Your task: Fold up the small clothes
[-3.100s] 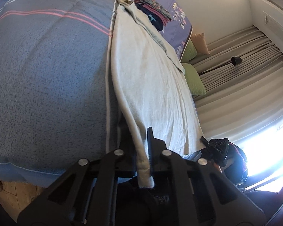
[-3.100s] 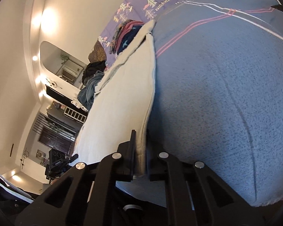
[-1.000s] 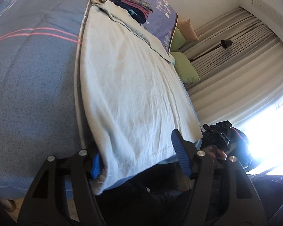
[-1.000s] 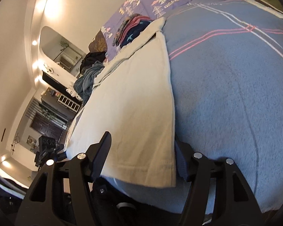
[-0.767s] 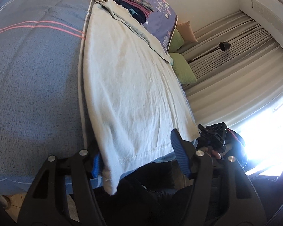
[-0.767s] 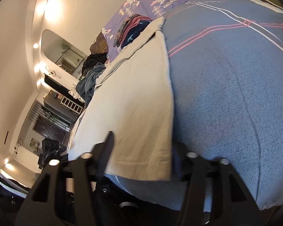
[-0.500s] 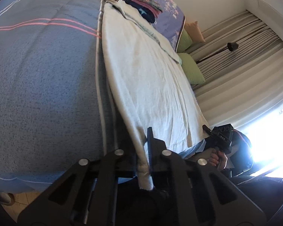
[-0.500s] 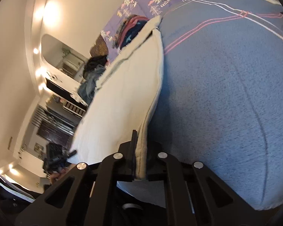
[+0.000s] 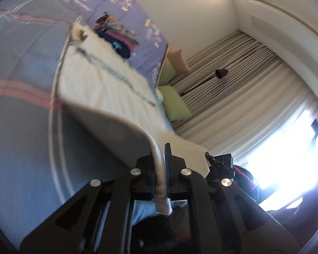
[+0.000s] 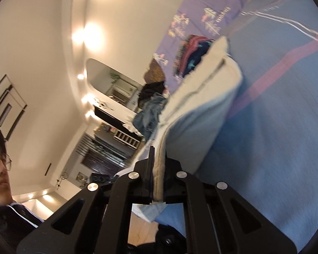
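left gripper [image 9: 166, 182] clenched on cloth [image 9: 108, 89] hem, frame bottom-centre | right gripper [image 10: 158, 180] grasping its other corner | cloth soft, limp (sags mid-span) over bed [image 9: 21, 127]; I'd hold corners

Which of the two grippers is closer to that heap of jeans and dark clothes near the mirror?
Probably the right gripper. The heap of jeans appears ahead of it, past the white garment it grips. The left gripper grips the garment's other corner, toward the curtains; no heap shows there.
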`<state>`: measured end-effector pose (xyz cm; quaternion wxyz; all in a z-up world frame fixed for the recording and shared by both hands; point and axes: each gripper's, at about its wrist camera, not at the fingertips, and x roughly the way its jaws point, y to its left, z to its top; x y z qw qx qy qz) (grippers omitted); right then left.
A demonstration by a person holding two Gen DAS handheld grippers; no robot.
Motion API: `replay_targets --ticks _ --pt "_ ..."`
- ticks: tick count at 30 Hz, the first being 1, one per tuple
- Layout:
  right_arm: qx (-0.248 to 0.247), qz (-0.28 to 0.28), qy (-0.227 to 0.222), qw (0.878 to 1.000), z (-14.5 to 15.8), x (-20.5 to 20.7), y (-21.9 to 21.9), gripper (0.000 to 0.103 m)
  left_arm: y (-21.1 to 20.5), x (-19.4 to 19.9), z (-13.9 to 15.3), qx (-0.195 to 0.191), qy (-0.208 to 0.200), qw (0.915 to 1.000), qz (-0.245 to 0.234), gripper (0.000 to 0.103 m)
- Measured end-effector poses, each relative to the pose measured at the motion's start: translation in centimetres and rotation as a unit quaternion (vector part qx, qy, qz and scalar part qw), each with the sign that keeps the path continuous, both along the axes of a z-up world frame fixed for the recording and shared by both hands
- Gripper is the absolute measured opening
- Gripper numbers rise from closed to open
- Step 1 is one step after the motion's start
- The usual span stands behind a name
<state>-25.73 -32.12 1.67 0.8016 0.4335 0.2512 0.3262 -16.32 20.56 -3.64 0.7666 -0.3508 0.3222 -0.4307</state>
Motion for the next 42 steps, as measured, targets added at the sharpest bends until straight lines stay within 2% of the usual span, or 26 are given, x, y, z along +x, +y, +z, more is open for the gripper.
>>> replay_targets --ticks 4,12,14,16,18,21,23,24,25,28,29,30,31,32,33,34,35,36,37,38,39,42 --pt "0.01 0.007 -0.029 1.0 2.5 2.3 0.5 0.007 -1.0 3.1 1.4 -0.011 -0.015 0.9998 0.002 0.007" --pt "0.047 -0.004 -0.052 0.998 5.5 9.2 0.3 0.007 -2.8 9.7 7.1 0.009 -0.068 0.997 0.037 0.007" --pt "0.068 -0.018 -0.051 0.996 5.9 11.5 -0.2 0.007 -2.6 11.4 8.5 0.02 -0.073 0.9952 0.062 0.007" --pt "0.11 -0.024 -0.052 0.992 6.0 13.9 -1.0 0.007 -2.2 13.5 9.7 0.02 -0.072 0.9932 0.089 0.007" --pt "0.149 -0.032 -0.051 0.987 6.1 17.2 -1.7 0.007 -1.6 16.5 10.9 0.003 -0.066 0.9911 0.115 0.007" --pt "0.179 -0.047 -0.039 0.982 6.3 22.6 -2.2 0.007 -1.3 21.4 12.1 -0.013 -0.052 0.9887 0.14 0.007" --pt "0.199 -0.059 -0.006 0.978 5.6 26.3 -2.5 0.007 -1.3 25.4 11.8 -0.022 -0.037 0.9869 0.156 0.012" --pt "0.215 -0.071 0.03 0.974 4.7 29.1 -2.8 0.007 -1.2 27.2 11.5 -0.034 -0.028 0.986 0.161 0.017" --pt "0.223 -0.076 0.047 0.971 4.0 30.6 -2.9 0.007 -1.1 30.0 10.4 -0.047 -0.015 0.9834 0.174 0.028" --pt "0.229 -0.108 0.112 0.961 0.1 37.0 -3.2 0.011 -0.8 36.2 6.2 -0.044 0.039 0.9716 0.229 0.031" --pt "0.217 -0.123 0.128 0.96 -1.5 38.8 -3.3 0.017 -0.5 37.8 3.8 -0.049 0.057 0.9635 0.257 0.048" --pt "0.202 -0.133 0.137 0.961 -2.6 39.8 -3.4 0.021 0.1 38.7 1.1 -0.06 0.069 0.9529 0.289 0.061" --pt "0.168 -0.152 0.148 0.963 -4.3 40.9 -3.4 0.026 0.3 38.9 -0.8 -0.065 0.07 0.9459 0.31 0.07" --pt "0.13 -0.168 0.161 0.964 -5.5 41.6 -3.4 0.027 0.7 39.0 -3.0 -0.065 0.08 0.9378 0.332 0.069" --pt "0.102 -0.175 0.18 0.963 -6.4 42.4 -3.6 0.027 1.1 39.5 -4.6 -0.06 0.126 0.9254 0.352 0.062" --pt "0.109 -0.172 0.185 0.961 -7.3 42.9 -3.9 0.025 1.8 40.4 -4.6 -0.064 0.161 0.9204 0.35 0.058" --pt "0.13 -0.169 0.172 0.962 -7.5 42.9 -4.1 0.026 1.9 40.4 -3.7 -0.061 0.134 0.9272 0.345 0.069" --pt "0.137 -0.167 0.162 0.963 -7.3 42.8 -4.3 0.031 1.8 40.1 -1.9 -0.03 0.081 0.9315 0.353 0.075" --pt "0.125 -0.174 0.15 0.965 -6.6 42.6 -4.7 0.041 1.5 39.6 -0.7 0.001 0.058 0.9269 0.371 0.082" --pt "0.107 -0.187 0.139 0.967 -5.8 42.3 -4.9 0.049 1.1 39.2 0.3 0.024 0.04 0.9232 0.381 0.082" --pt "0.089 -0.199 0.131 0.967 -5.1 41.9 -5.2 0.052 0.9 39.1 0.7 0.03 0.032 0.9241 0.38 0.082" --pt "0.091 -0.206 0.125 0.966 -4.4 41.2 -5.3 0.053 0.2 39.5 1.0 0.031 0.035 0.935 0.351 0.082"
